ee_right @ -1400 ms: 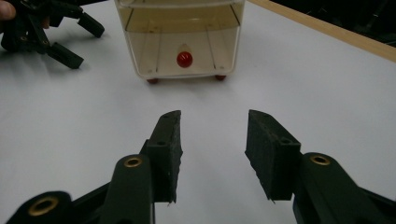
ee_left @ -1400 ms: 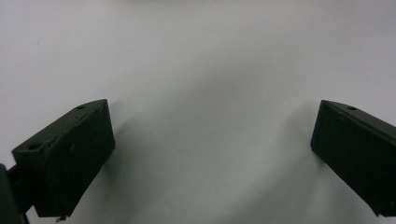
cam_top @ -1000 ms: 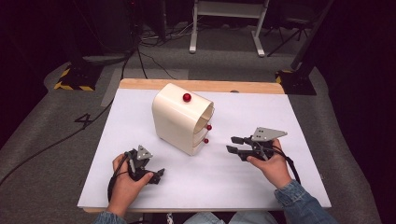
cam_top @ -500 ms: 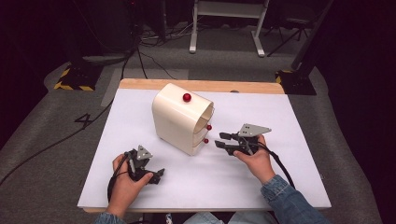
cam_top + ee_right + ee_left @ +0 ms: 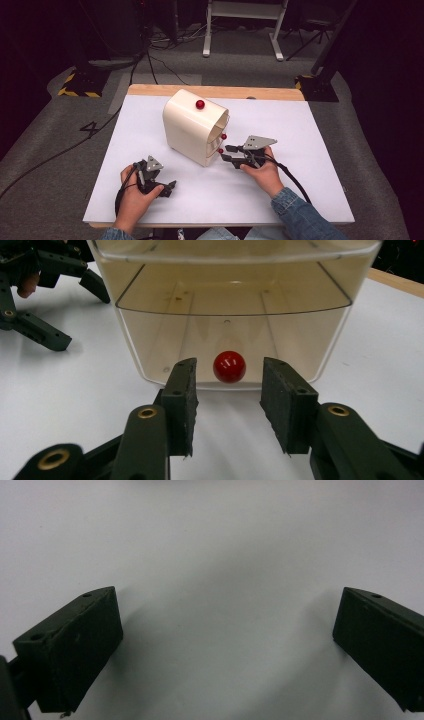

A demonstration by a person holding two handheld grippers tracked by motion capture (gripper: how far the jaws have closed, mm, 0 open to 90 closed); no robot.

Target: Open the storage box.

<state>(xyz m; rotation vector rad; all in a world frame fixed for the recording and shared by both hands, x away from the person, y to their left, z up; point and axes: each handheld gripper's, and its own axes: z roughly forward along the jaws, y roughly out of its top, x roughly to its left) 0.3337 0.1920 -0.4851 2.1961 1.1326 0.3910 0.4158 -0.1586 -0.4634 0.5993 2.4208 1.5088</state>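
Right gripper point(image 5: 229, 153) level and low, nosing toward the open front of the cream plastic drawer cabinet point(image 5: 192, 127) near the middle of the white table point(image 5: 300, 130), a touch toward the far edge. Jaws just been closing, now partly open, nothing between them and nothing held. Straight ahead in the right gripper view, the lower round red knob point(image 5: 229, 366) on the clear bottom drawer front point(image 5: 230, 340), centred on the gap between the two black pads point(image 5: 182, 390), just beyond the tips, not touching. A second red knob point(image 5: 223, 136) above it, a third point(image 5: 200, 104) on the cabinet's top.

Left gripper point(image 5: 167, 187) resting near the table's near-left edge, well apart from the cabinet, jaws spread wide over bare white surface, empty.

Right hand point(image 5: 262, 172) clearly the nearer one. Likely next: a short push forward, then a pinch across the knob, with the drawer's pull axis running back along the gripper's own line.
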